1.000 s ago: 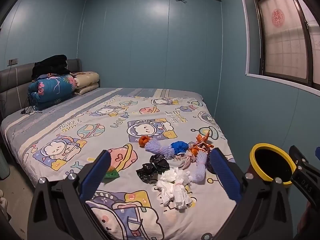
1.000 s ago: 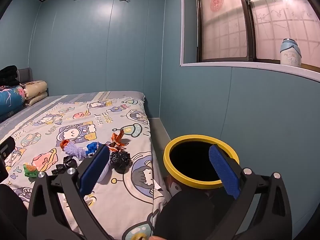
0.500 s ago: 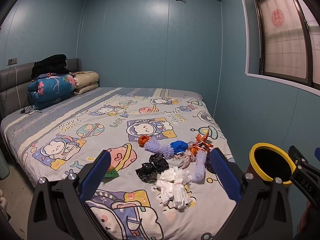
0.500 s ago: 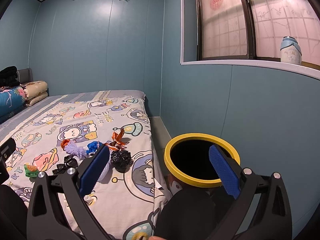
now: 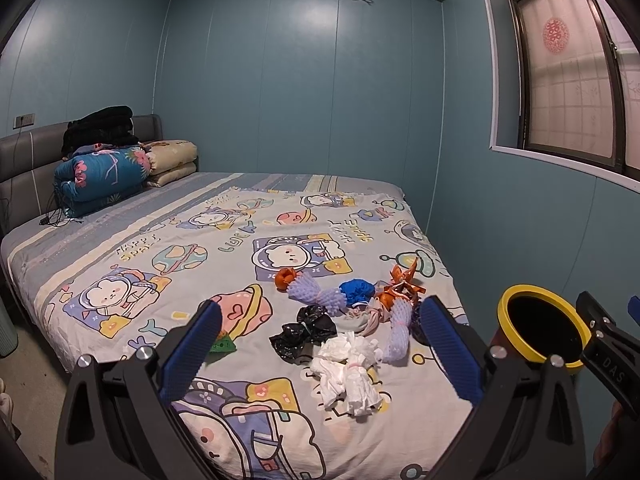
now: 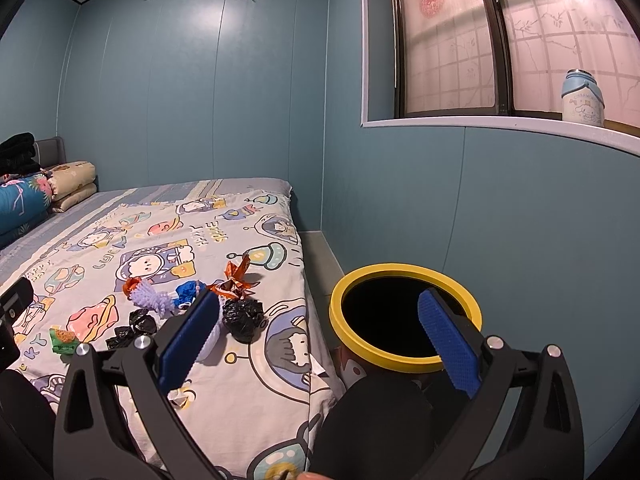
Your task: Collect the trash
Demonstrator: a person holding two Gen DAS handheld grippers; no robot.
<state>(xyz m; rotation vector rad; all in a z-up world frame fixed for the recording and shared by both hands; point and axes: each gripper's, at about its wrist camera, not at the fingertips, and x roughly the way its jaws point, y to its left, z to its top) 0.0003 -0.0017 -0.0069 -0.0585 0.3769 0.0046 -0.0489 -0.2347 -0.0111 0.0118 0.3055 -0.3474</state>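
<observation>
Barely any change since the earlier frames: slight view shift, trash unmoved. Left hand-held gripper point(image 5: 320, 344) wide, empty, above crumpled white tissue wad point(image 5: 348, 372) on the cartoon-print bed sheet point(image 5: 160, 264). Right hand-held gripper point(image 6: 316, 328) wide, empty, between black crumpled plastic bag point(image 6: 242, 318) and yellow-rimmed round bin point(image 6: 404, 316) beside bed.

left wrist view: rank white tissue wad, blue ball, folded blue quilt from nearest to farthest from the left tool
1. white tissue wad, on the bed just ahead of the open left tool.
2. blue ball, mid-pile, farther up the bed.
3. folded blue quilt, far left by the headboard.
</observation>
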